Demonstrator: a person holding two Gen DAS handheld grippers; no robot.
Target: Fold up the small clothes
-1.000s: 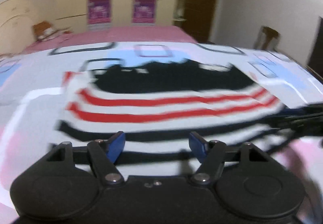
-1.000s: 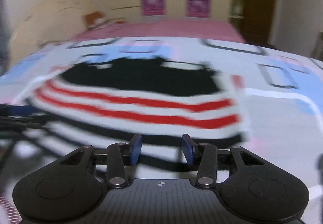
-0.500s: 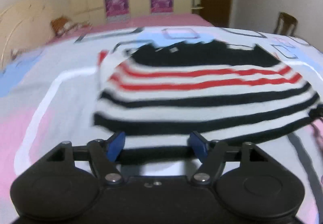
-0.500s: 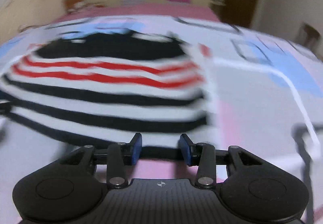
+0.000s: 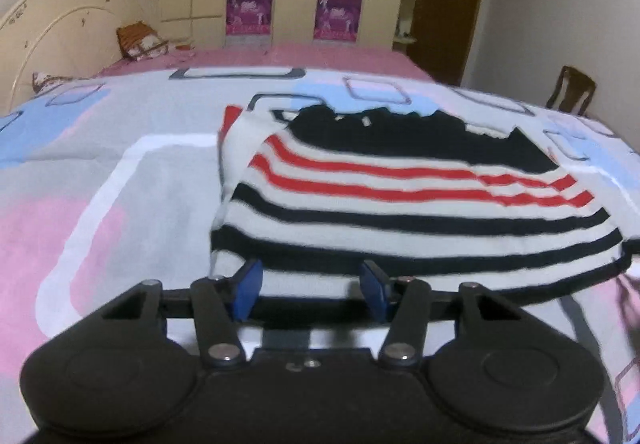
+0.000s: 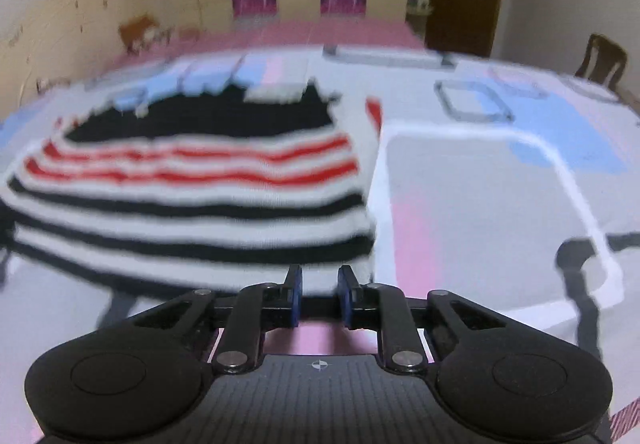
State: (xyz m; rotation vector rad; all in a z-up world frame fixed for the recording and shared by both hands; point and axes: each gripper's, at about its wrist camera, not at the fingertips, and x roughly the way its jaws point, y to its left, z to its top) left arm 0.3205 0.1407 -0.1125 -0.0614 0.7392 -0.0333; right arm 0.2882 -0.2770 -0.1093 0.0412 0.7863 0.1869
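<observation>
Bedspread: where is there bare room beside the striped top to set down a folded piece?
Bare bedspread lies left of the striped top, out to the pink sheet by the headboard. Another open patch lies right of the top. The middle is taken by the top, with the left gripper and right gripper at its near hem.

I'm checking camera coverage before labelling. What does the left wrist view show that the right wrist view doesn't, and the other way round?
Only the left wrist view shows the left tongs, wide open at the sweater's near hem, and the sweater's left edge. Only the right wrist view shows the right tongs, open with a narrower gap, and the sweater's right edge. Both share the striped sweater on the patterned bedspread, the wardrobe posters and a wooden chair.
</observation>
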